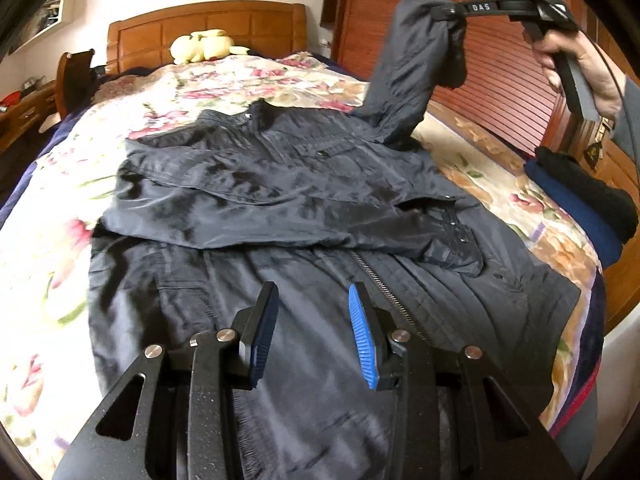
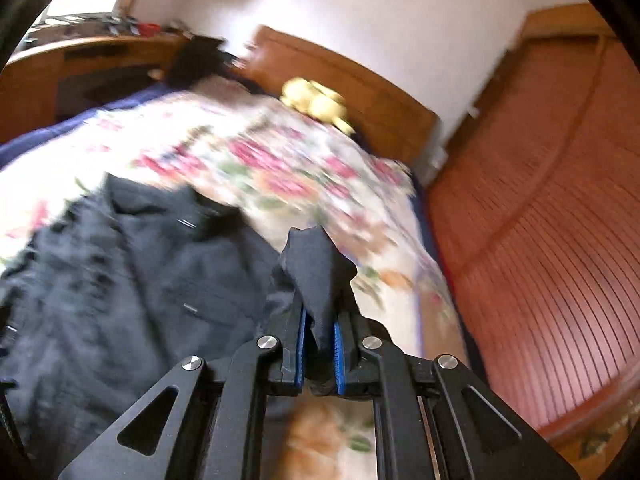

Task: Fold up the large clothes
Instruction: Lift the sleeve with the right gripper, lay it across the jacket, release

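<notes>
A dark navy jacket lies spread on the floral bed cover, with one sleeve folded across its chest and the zipper showing below. My left gripper hovers over the jacket's lower part, open, with nothing between its blue pads. The other sleeve is lifted high off the bed at the right, and my right gripper is shut on its cuff. In the blurred right wrist view the cuff bunches up between the pads of the right gripper, with the jacket body below to the left.
A yellow plush toy sits by the wooden headboard. A louvred wooden wardrobe lines the bed's right side. Folded dark blue and black clothes lie at the bed's right edge. A desk stands at the left. A hand holds the right gripper.
</notes>
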A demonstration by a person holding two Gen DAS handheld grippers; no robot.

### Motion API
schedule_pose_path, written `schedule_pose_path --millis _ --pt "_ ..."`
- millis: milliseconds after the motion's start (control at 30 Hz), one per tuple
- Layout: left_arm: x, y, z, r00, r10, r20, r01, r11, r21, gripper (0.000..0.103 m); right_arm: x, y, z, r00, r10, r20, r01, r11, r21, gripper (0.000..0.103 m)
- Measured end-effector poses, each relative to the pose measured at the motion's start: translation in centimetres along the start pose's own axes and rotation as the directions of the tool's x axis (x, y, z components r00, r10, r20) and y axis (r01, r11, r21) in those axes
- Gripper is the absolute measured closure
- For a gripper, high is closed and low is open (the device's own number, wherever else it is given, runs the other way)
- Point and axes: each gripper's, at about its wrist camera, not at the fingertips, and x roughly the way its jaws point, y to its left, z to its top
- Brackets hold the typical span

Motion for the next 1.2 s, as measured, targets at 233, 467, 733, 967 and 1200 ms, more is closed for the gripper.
schedule_pose_path --millis 233,467,733,967,1200 --pt "-1.6 2.2 -0.7 0.999 0.041 0.009 -0.041 0.999 -0.022 0.066 0.1 6.7 -1.4 0.990 0.137 -0.035 -0.134 0.989 0.069 0.092" --pt "-2.6 3.0 -1.2 0.998 0.063 0.017 -0.063 0.998 -0.032 0.066 2.0 8.5 -4.2 0.963 0.228 -0.144 -0.204 0.965 0.167 0.077" --pt "-3.4 2.6 -1.3 0.997 0.075 0.019 -0.075 0.997 -0.023 0.065 -1.0 3.7 -4.3 0.969 0.229 -0.092 -0.208 0.958 0.197 0.045" --pt "-3.8 2.3 -1.0 0.997 0.080 0.024 -0.079 0.997 -0.022 0.066 1.8 6.4 -8.8 0.956 0.270 -0.114 -0.230 0.933 0.275 0.045" --pt "-3.5 1.9 -1.2 0.996 0.083 0.015 -0.083 0.997 -0.006 0.066 8.7 7.1 -12.4 0.938 0.304 -0.166 -0.219 0.893 0.393 0.045"
